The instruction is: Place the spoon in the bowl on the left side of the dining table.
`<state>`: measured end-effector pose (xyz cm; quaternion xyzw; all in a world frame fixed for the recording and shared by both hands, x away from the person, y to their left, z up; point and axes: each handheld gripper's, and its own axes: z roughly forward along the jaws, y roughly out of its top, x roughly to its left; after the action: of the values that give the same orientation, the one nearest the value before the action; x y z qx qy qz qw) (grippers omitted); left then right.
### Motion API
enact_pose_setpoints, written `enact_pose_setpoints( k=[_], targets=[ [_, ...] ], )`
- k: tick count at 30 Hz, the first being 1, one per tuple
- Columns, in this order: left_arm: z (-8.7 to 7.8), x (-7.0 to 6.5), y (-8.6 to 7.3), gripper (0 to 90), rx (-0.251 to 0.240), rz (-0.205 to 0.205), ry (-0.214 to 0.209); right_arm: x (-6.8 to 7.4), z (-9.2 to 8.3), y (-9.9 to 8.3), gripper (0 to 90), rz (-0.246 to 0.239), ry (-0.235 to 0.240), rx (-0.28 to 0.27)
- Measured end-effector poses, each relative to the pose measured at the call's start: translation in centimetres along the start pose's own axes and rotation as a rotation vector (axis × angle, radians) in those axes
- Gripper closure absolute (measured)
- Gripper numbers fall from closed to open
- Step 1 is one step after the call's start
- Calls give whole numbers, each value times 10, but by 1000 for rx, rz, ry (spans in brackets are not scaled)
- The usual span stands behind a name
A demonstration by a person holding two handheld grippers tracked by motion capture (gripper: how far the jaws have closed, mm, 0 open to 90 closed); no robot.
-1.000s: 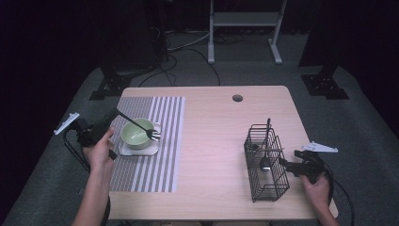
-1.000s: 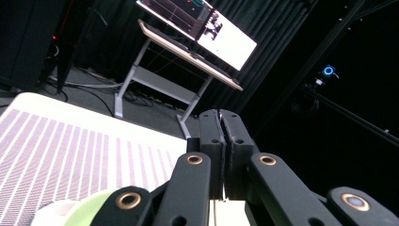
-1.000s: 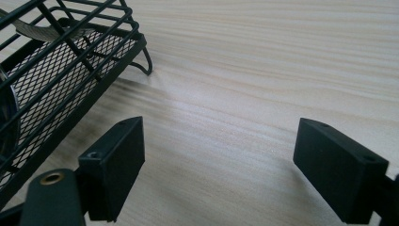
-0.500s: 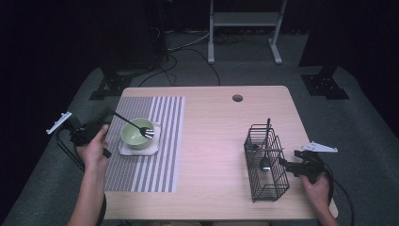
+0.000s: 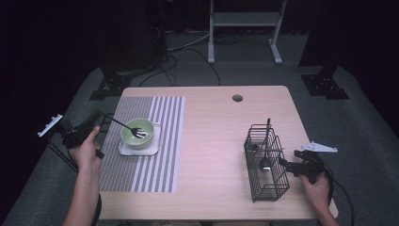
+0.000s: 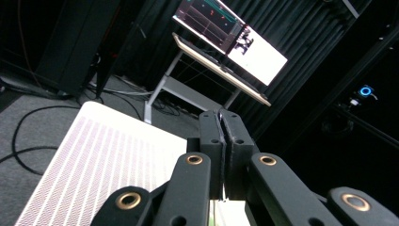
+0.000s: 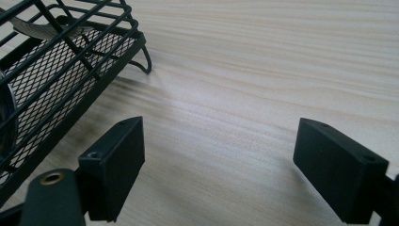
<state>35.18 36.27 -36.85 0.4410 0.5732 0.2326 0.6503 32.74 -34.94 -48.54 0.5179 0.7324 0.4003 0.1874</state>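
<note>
A green bowl [image 5: 137,133] sits on a white square plate [image 5: 153,149] on the striped placemat [image 5: 157,155]. A black fork [image 5: 123,125] rests in the bowl, handle pointing up and left. My left gripper [image 5: 95,124] hangs at the table's left edge just beyond that handle, jaws shut with nothing between them; in the left gripper view it [image 6: 220,115] tilts up over the placemat [image 6: 94,155]. A black wire basket [image 5: 266,162] with utensils stands at the right. Beside it my right gripper [image 5: 284,164] is open; in the right gripper view it [image 7: 219,136] spans bare wood, the basket [image 7: 51,89] at left.
The wooden table [image 5: 211,122] has a round cable hole [image 5: 237,98] near its far edge. A white stand [image 5: 244,19] and cables lie on the floor behind. A lit monitor [image 6: 235,40] on a stand shows past the table in the left gripper view.
My left hand has drawn its shut gripper leftward, away from the bowl and past the table's left edge. The fork stays in the bowl. The right gripper has not moved.
</note>
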Motion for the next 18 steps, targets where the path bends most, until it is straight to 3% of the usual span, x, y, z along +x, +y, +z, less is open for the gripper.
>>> enact_pose_setpoints(
  k=[14,18],
  targets=[
    [0,21,-5,890,1,-33,58,0,0,0,160,-1,-2,1],
    [1,21,-5,890,4,-26,63,0,0,0,160,-3,-3,2]
  ],
)
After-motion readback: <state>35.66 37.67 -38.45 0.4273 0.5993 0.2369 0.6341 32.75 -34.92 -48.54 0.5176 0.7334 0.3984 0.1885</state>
